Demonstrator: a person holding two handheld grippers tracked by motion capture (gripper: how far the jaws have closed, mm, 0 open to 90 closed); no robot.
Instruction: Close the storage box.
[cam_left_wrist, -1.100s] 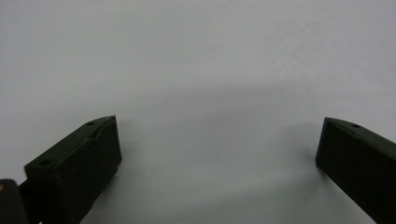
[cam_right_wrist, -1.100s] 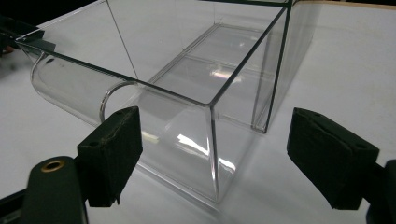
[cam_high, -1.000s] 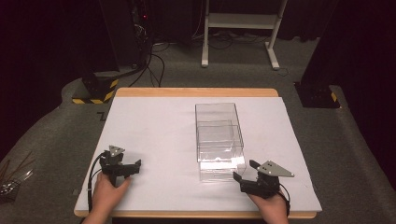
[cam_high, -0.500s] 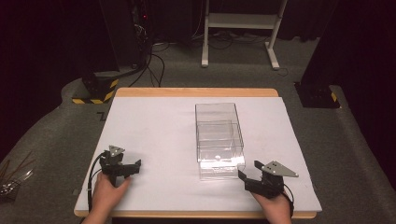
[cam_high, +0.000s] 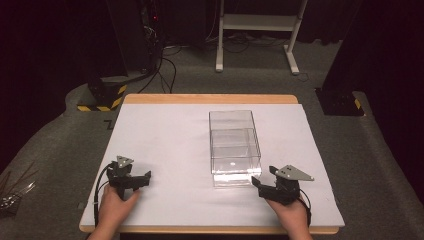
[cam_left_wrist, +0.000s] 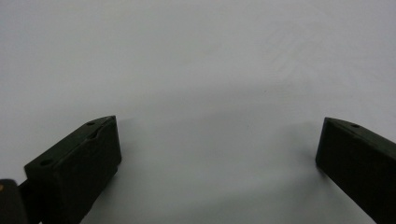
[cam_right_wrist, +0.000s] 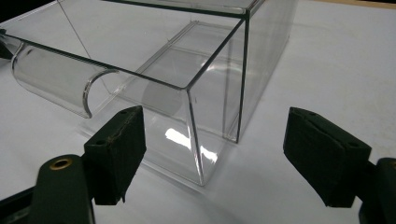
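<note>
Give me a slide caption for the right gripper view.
Right gripper, jaws open, faces the near corner of a clear plastic box standing on the white table.

The high view is looking down toward 12 o'clock over the whole bench (cam_high: 165, 135). Each gripper view is sitting low, close; the right shares the clear acrylic box (cam_right_wrist: 205, 93).

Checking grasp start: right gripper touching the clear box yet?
Apart. Right gripper view: the right gripper has open jaws either side of the clear box corner, white table showing between.
</note>
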